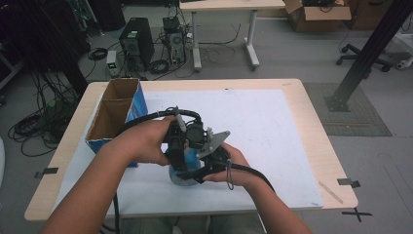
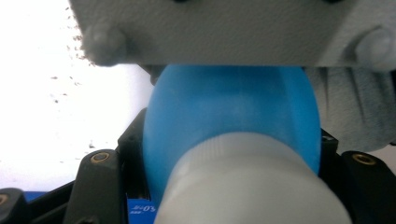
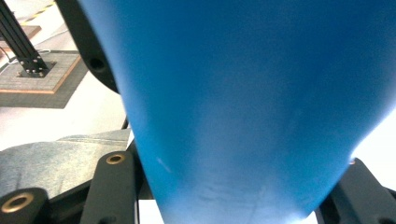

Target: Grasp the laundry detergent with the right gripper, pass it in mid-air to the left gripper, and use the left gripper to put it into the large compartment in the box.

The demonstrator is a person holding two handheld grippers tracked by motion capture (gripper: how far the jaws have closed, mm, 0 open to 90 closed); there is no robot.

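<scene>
Bottle (image 1: 187, 168), blue, is mostly hidden by hands, clamped by both left gripper (image 1: 181, 146) and right gripper (image 1: 204, 165) fingers.

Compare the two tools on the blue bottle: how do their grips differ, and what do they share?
The left tool closes at the blue bottle's white cap end; the right tool clamps its plain blue body. In the high view the left tool sits above, the right tool lower. Both are shut on the bottle.
</scene>
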